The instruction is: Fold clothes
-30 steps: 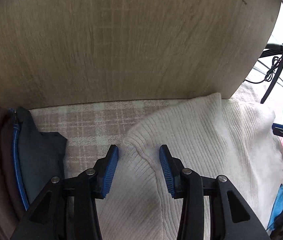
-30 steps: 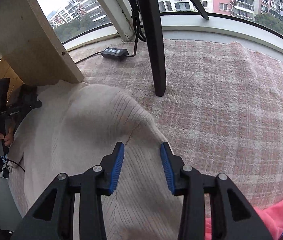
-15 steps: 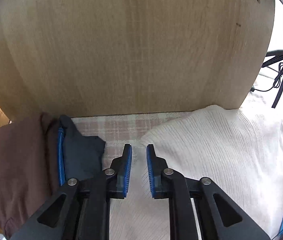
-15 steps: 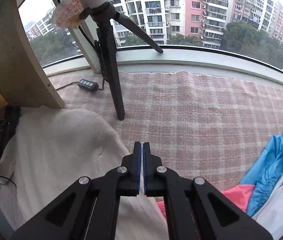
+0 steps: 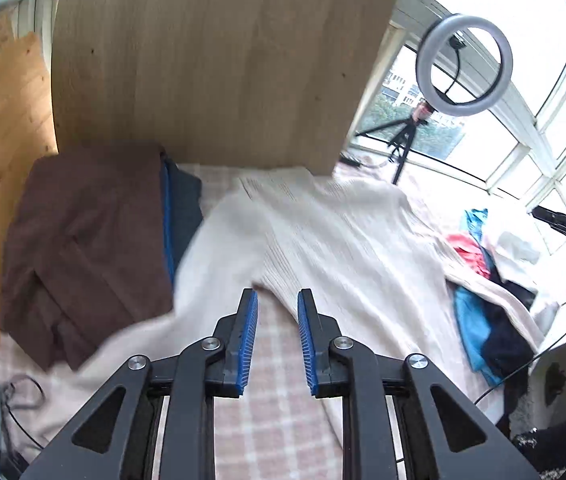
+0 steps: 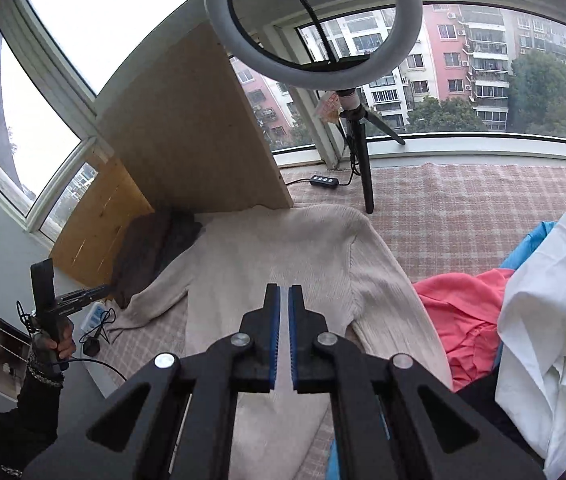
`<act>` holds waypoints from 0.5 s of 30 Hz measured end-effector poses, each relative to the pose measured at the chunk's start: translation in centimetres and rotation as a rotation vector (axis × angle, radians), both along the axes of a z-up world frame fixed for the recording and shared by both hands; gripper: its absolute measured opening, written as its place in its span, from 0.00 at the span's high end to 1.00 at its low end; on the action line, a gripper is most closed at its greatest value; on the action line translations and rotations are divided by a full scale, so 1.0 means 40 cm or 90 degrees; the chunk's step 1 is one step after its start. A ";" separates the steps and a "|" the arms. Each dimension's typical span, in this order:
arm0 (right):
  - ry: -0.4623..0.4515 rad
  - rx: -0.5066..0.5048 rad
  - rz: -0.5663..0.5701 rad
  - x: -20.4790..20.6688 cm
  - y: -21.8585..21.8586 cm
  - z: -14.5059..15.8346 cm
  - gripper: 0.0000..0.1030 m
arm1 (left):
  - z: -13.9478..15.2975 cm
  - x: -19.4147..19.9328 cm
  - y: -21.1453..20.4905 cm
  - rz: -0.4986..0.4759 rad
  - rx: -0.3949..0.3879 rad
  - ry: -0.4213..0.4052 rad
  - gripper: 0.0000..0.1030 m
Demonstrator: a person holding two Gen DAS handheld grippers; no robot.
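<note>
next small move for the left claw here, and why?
Probably ease the left claw forward onto the cream sweater edge just ahead and close. It is open with only the checked cover between its fingers, while the right claw looks shut on a fold of the sweater, which lies spread with both sleeves out. A fold likely needs both ends held.
</note>
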State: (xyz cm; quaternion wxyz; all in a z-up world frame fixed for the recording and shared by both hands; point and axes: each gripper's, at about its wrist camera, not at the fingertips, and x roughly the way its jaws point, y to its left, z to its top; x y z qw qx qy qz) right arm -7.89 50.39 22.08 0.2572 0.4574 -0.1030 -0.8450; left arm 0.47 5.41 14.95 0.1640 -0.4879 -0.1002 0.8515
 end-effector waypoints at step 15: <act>-0.069 0.332 0.339 -0.069 -0.945 -0.451 0.80 | -0.313 0.295 0.190 0.000 0.034 -0.120 0.79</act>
